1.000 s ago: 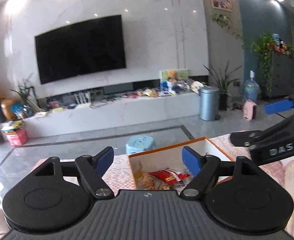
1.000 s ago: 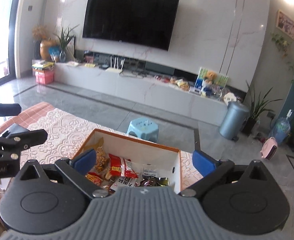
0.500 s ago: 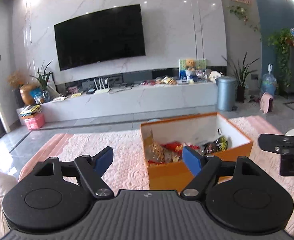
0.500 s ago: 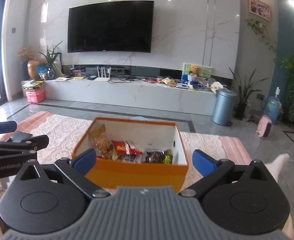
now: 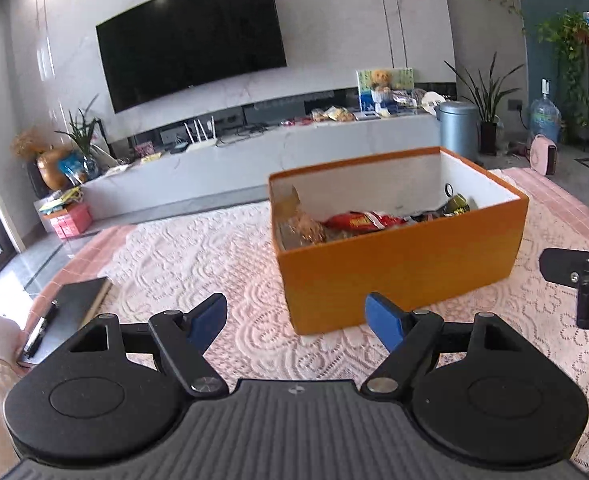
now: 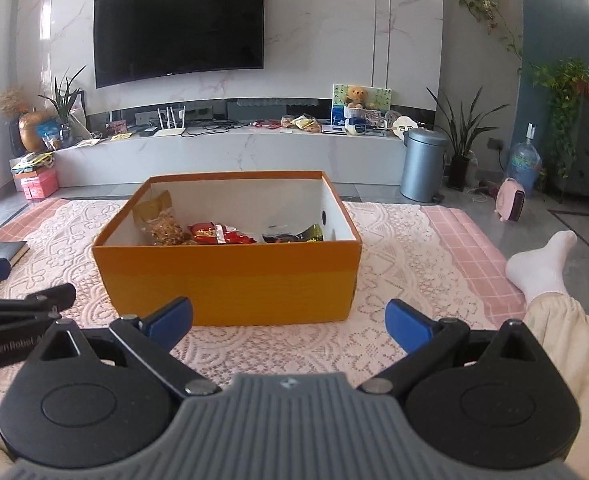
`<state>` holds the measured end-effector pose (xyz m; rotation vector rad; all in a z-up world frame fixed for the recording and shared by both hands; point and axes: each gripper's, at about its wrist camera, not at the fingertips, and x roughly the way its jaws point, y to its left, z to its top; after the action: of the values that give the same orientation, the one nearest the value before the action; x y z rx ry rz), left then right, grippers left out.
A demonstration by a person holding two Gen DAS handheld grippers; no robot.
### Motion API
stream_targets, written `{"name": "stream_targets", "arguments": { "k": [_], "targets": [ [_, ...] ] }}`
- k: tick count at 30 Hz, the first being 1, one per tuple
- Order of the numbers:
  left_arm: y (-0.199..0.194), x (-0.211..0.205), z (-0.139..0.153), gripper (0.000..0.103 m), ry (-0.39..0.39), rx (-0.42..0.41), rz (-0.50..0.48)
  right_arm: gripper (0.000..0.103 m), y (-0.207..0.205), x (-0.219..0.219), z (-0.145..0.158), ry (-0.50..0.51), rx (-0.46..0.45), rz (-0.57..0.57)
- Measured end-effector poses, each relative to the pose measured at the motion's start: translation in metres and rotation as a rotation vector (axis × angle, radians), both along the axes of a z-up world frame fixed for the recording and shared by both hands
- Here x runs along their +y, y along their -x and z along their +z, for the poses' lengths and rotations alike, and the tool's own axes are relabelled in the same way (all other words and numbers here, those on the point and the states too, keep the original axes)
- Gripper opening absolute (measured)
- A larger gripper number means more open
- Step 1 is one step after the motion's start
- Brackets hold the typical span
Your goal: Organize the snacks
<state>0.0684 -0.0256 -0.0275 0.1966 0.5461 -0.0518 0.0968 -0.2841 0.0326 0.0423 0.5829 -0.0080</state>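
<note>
Left wrist view: left gripper [image 5: 296, 322] low in the foreground, blue fingertips [image 5: 208, 320] spread wide apart, holding nothing. Beyond and to the right, an open orange box [image 5: 398, 264] resting on a pink lace cloth [image 5: 198, 256]. Inside the box, a red snack packet [image 5: 360, 220] near the middle, a clear bag of brown snacks [image 5: 300, 224] against the left wall, darker wrappers at the far right. Black notebook [image 5: 74, 304] with a pen at the near left edge of the cloth. Part of the right gripper [image 5: 582, 280] poking in at the right edge.

Right wrist view: right gripper [image 6: 288, 322] in the foreground, blue fingertips [image 6: 168, 318] wide apart and empty, hovering just in front of the orange box [image 6: 230, 276]. Box straight ahead, centred on the lace cloth [image 6: 390, 240]. Within it, clear bag of brown snacks [image 6: 162, 228] at left, red snack packet [image 6: 218, 234] in the middle, dark green-and-black wrapper [image 6: 294, 236] at right. Left gripper [image 6: 18, 312] visible at the left edge; opening not clear from this side. White-socked foot [image 6: 542, 264] at the right, beside the cloth. Far behind, a wall-mounted television [image 6: 178, 26] above a long white console [image 6: 230, 152].
</note>
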Motion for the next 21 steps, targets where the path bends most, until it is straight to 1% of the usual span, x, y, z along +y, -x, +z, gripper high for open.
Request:
{"name": "stream_targets", "arguments": {
  "k": [3, 11, 21],
  "targets": [
    [-0.002, 0.000, -0.005, 0.092, 0.005, 0.018, -0.010, 0.099, -0.005, 0.003, -0.008, 0.029, 0.006, 0.008],
    [-0.005, 0.003, -0.011, 0.092, 0.009, 0.061, 0.001, 0.099, -0.011, 0.008, -0.018, 0.043, 0.035, 0.032],
    [-0.002, 0.004, -0.002, 0.092, 0.019, 0.042, 0.003, 0.099, -0.006, 0.011, -0.014, 0.047, 0.022, 0.039]
  ]
}}
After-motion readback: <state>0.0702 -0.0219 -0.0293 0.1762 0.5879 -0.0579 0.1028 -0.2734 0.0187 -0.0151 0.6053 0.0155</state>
